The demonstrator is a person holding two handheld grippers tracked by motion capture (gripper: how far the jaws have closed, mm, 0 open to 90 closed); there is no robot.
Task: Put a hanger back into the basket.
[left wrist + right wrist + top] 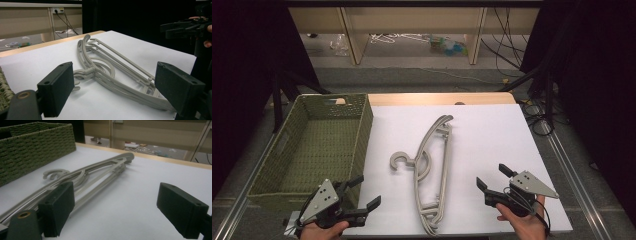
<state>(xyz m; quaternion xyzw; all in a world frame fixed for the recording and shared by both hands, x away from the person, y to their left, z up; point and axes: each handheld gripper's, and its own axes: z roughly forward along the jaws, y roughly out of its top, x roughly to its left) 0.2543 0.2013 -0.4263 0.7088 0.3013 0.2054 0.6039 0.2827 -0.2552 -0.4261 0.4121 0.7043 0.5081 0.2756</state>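
This looks like a lab or test room: a white-topped table point(492, 130) stands between black curtains point(242, 75), with loose cables point(507, 45) trailing over a grey floor point(412, 75), a wall socket point(58, 10), and bare wooden furniture legs point(349, 35) with clutter behind.

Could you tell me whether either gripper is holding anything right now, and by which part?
Nothing is held. The left gripper and right gripper both stand open above the table, on either side of the stacked grey hangers, touching none.
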